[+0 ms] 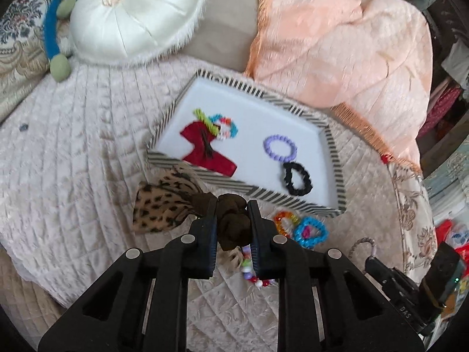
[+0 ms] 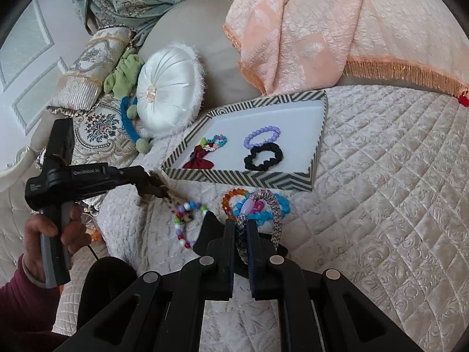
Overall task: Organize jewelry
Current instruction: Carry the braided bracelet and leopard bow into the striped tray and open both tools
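My left gripper (image 1: 233, 223) is shut on the brown knot of a leopard-print bow (image 1: 164, 202), held just in front of the striped tray (image 1: 243, 192). The tray (image 2: 243, 179) holds a red bow (image 1: 205, 151), a multicolour bead bracelet (image 1: 225, 126), a purple bead bracelet (image 1: 280, 146) and a black scrunchie (image 1: 297, 179). My right gripper (image 2: 241, 228) is shut on a braided silver hair tie (image 2: 269, 214) with a lilac bead. Orange (image 2: 230, 202) and blue (image 2: 272, 209) bead bracelets lie under it. A multicolour bead bracelet (image 2: 186, 223) lies to the left.
A round white cushion (image 1: 134, 14) and a peach fringed cloth (image 1: 346, 44) lie behind the tray on the quilted bed cover. A blue and green plush toy (image 1: 55, 32) sits at the far left. The left gripper's body (image 2: 67, 182) shows in the right wrist view.
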{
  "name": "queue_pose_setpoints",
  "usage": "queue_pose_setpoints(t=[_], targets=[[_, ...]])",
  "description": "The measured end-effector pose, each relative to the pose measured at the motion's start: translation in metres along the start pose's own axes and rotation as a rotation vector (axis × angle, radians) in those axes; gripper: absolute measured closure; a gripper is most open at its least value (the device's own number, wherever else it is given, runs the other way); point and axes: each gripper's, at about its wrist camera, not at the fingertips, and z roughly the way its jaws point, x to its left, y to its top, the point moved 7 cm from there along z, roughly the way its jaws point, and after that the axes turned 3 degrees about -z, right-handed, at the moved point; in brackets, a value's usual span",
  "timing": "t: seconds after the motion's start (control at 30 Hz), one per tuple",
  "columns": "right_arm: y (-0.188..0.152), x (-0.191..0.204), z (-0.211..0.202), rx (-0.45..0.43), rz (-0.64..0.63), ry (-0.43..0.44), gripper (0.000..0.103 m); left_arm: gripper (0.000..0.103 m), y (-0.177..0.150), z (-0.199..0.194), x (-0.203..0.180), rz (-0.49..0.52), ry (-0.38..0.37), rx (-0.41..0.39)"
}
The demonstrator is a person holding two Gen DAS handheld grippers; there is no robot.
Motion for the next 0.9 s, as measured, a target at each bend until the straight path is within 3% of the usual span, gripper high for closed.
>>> queue_pose_setpoints(t=[0.4,0.9], targets=[[0.015,0.026,-0.005,-0.032,-0.027,0.024,0.096,0.086,0.015,-0.044,-0.006,0.025,-0.018,-0.076],[0.041,0.030,0.001,-0.051,-0.031,0.011,0.096,0.086,0.038,-0.035,-0.033,0.120,0.011,-0.092]])
